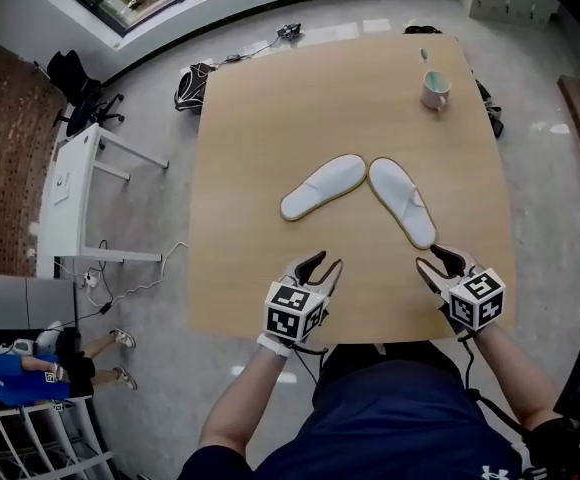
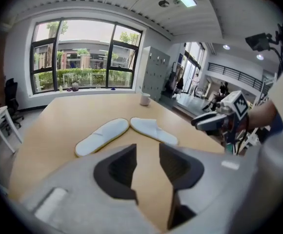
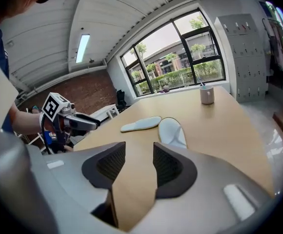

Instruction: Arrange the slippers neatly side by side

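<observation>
Two white slippers lie on the wooden table (image 1: 250, 268) in a V, their far ends almost touching. The left slipper (image 1: 323, 187) (image 2: 102, 136) (image 3: 141, 124) slants toward the left, the right slipper (image 1: 402, 201) (image 2: 153, 131) (image 3: 172, 131) toward the right. My left gripper (image 1: 322, 265) (image 2: 148, 152) hovers near the table's front edge, short of the left slipper, open with only bare tabletop between its jaws. My right gripper (image 1: 438, 260) (image 3: 139, 152) is just short of the right slipper's near end, also open and holding nothing.
A pale mug (image 1: 435, 90) (image 2: 145, 99) (image 3: 207, 94) stands at the table's far right. On the floor to the left are a white desk (image 1: 70, 198), a black chair (image 1: 75, 88) and a bag (image 1: 192, 86). A person (image 1: 30, 368) sits at the lower left.
</observation>
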A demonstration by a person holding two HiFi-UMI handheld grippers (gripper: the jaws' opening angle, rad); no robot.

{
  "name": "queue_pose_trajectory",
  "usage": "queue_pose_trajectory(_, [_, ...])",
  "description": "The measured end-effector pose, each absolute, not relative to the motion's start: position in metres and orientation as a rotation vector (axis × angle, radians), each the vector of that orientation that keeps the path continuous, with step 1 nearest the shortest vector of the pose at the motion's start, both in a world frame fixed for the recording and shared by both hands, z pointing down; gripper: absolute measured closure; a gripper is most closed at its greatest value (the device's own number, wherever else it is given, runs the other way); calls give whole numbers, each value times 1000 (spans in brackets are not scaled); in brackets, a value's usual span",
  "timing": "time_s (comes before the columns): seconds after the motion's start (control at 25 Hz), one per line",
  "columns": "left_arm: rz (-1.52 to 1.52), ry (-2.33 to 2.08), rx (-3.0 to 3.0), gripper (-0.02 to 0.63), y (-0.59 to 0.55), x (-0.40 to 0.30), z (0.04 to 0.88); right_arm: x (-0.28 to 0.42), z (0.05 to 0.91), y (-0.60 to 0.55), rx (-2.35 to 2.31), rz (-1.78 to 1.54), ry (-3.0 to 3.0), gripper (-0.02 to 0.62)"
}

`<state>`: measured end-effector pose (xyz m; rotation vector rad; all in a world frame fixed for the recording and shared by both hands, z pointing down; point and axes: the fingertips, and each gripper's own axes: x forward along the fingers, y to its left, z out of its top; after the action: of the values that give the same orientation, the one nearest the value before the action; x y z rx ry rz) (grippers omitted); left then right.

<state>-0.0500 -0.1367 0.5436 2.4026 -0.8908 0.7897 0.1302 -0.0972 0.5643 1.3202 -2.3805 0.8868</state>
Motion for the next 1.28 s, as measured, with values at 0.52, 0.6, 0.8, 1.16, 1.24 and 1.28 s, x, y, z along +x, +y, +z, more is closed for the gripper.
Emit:
queue_pose_trajectory(0.52, [1373,-785,2624,448,-267,-93,610,147,611,-169,1046,399,-2198,363])
queue_pose_trajectory(0.6, [1432,-724,2668,428,-279,-90,616,145,622,-172,966,398,-2192,352])
queue_pose_trajectory(0.8, [1857,-326,2807,331,-290,-87,647,143,646,-171,675,268,-2164,333])
queue_pose_trajectory(1.16, [2369,462,2762,338,-316,-106,688,140,676,-174,293,20,-2049,290])
queue_pose_trajectory(1.24, [2430,582,2761,297,-318,-105,694,139,683,-172,248,1,-2030,290])
queue_pose_trajectory(1.28, [2454,637,2758,282,-317,-104,696,137,686,-170,231,-2,-2025,288])
